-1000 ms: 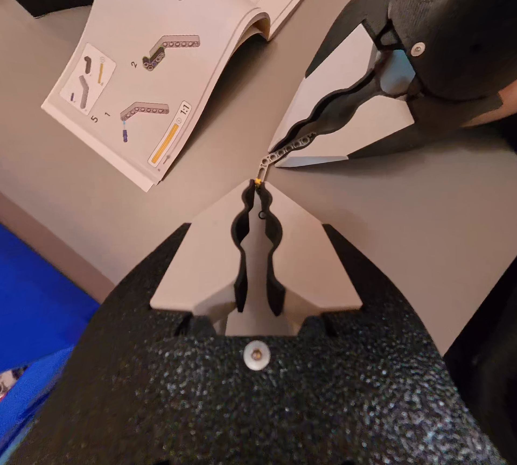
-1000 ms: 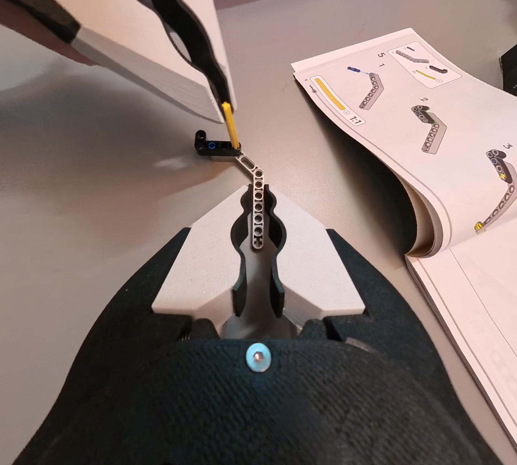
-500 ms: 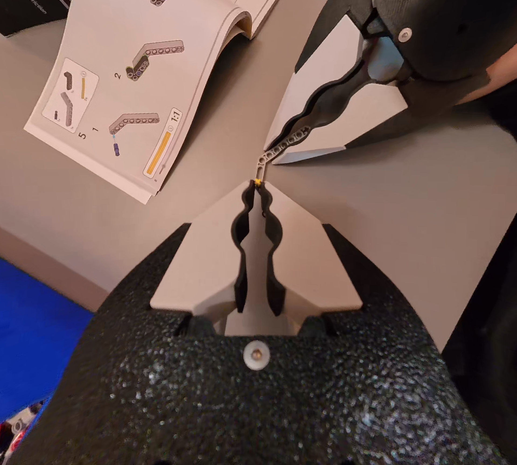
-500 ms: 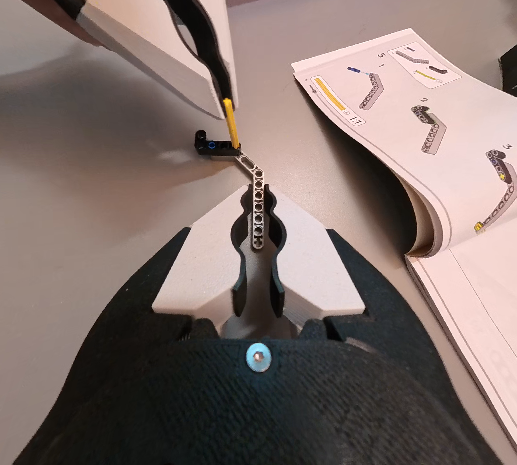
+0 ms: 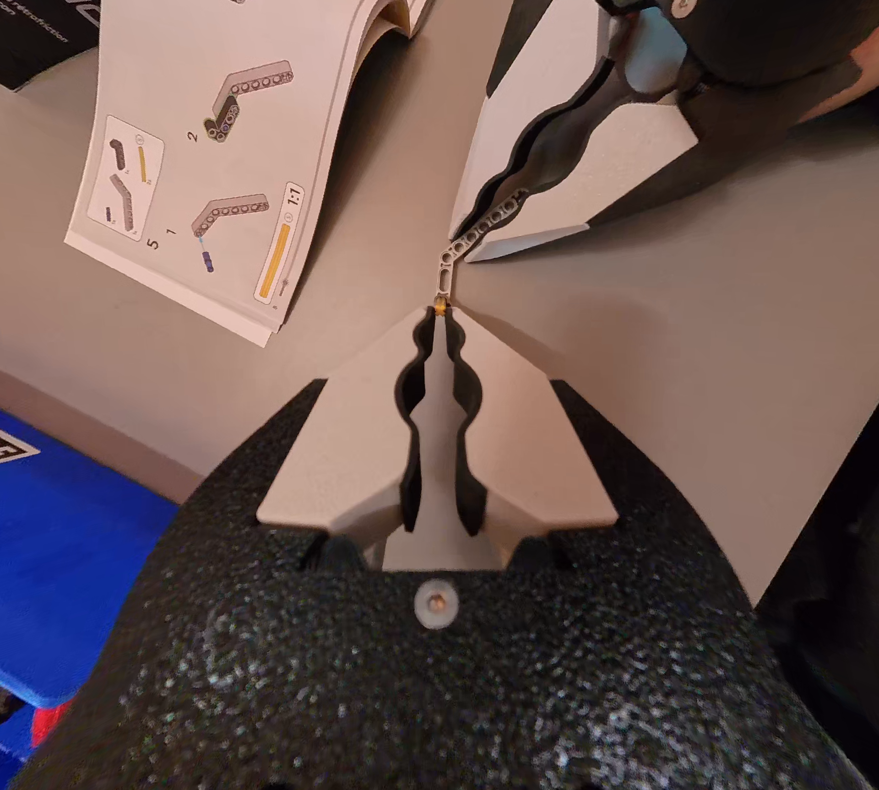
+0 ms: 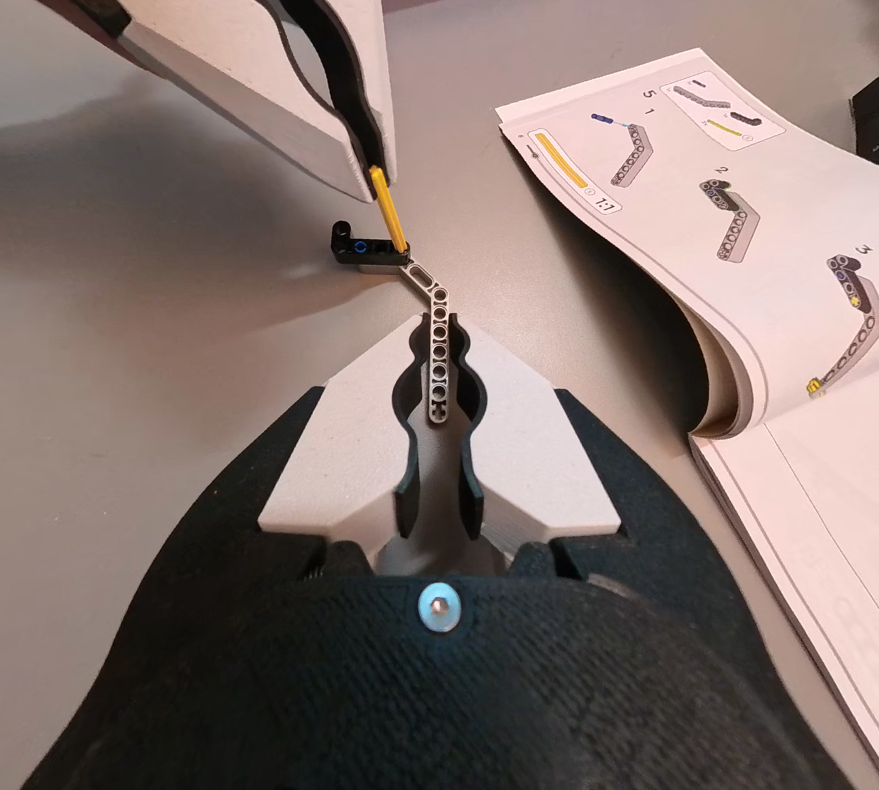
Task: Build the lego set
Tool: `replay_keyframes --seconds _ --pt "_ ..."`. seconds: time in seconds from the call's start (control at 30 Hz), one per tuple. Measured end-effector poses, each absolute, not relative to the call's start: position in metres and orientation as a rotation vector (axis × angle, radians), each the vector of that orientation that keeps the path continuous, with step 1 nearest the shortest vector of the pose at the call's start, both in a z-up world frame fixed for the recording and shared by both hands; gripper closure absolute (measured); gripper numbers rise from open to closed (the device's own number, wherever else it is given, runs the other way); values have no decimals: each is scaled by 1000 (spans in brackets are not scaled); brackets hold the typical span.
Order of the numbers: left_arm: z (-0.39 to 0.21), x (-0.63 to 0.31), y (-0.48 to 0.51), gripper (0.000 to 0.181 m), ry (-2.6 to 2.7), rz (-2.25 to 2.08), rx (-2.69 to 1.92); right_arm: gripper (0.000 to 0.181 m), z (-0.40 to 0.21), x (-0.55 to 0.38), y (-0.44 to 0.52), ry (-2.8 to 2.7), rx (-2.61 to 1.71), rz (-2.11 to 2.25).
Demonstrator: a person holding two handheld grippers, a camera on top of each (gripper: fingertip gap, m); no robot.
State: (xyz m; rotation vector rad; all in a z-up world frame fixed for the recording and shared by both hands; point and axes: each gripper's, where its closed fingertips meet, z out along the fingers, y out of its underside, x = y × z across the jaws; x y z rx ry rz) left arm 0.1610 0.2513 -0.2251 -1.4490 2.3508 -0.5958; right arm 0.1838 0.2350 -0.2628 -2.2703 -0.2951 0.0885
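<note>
Printed writing shows on three things, and none of it is repeated here. The open instruction booklet [image 5: 214, 101] [image 6: 713, 196] bears small step numerals beside its drawings of parts, a page numeral at the corner panel, and a short scale mark next to a drawn yellow bar. A black box [image 5: 43, 6] at the far edge carries large white lettering with a smaller line beneath, cut off by the frame. A blue box [image 5: 71, 553] shows part of a white-and-black mark, too cropped to read.
</note>
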Motion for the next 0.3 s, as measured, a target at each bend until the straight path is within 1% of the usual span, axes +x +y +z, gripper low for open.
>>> replay_keyframes --seconds 0.03,0.17,0.3 --pt "-225 161 251 180 2354 -591 -1440 176 -263 184 235 -296 -2270 89" --pt "-225 161 252 180 2331 -632 -1432 176 -263 183 236 -306 -2268 90" --pt "-224 164 253 181 2235 -779 -1491 176 -263 183 237 -315 -2266 78"
